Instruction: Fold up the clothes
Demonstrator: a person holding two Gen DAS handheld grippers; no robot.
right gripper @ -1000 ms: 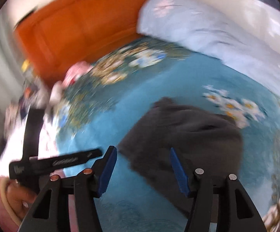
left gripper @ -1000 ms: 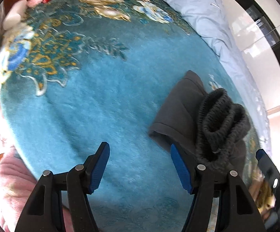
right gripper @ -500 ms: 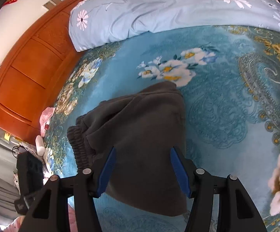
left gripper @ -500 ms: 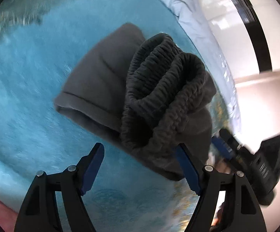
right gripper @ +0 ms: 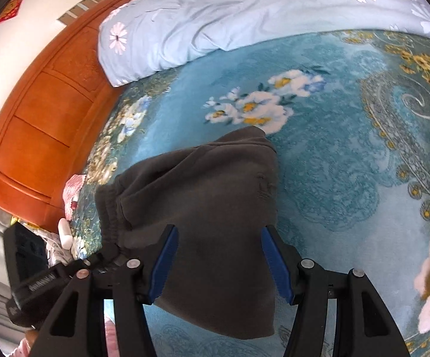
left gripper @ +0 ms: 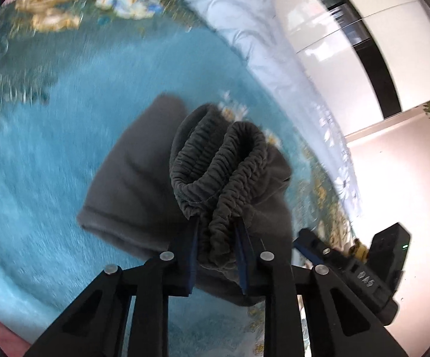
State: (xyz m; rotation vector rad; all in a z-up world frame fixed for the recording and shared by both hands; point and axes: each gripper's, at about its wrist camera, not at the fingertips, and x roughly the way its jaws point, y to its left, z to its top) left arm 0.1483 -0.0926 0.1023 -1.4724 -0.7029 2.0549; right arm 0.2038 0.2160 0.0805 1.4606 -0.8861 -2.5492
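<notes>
Dark grey trousers (left gripper: 134, 190) lie folded on a teal flowered blanket (left gripper: 42, 154). Their ribbed elastic waistband (left gripper: 223, 160) is bunched up at the near end. My left gripper (left gripper: 216, 232) is shut on that waistband, which is pinched between the blue pads. In the right wrist view the same trousers (right gripper: 215, 208) spread under my right gripper (right gripper: 219, 255), which stands open with its fingers straddling the cloth. The left gripper (right gripper: 108, 255) shows there too, at the waistband (right gripper: 108, 217).
A pale blue flowered duvet (right gripper: 215, 20) lies along the far side of the bed. An orange wooden headboard (right gripper: 36, 113) stands at the left. A pink cloth (right gripper: 73, 190) sits near the headboard. The right gripper (left gripper: 310, 238) shows at the lower right of the left wrist view.
My left gripper has closed from open onto the bunched waistband. My right gripper has settled lower over the trousers and stays open.
</notes>
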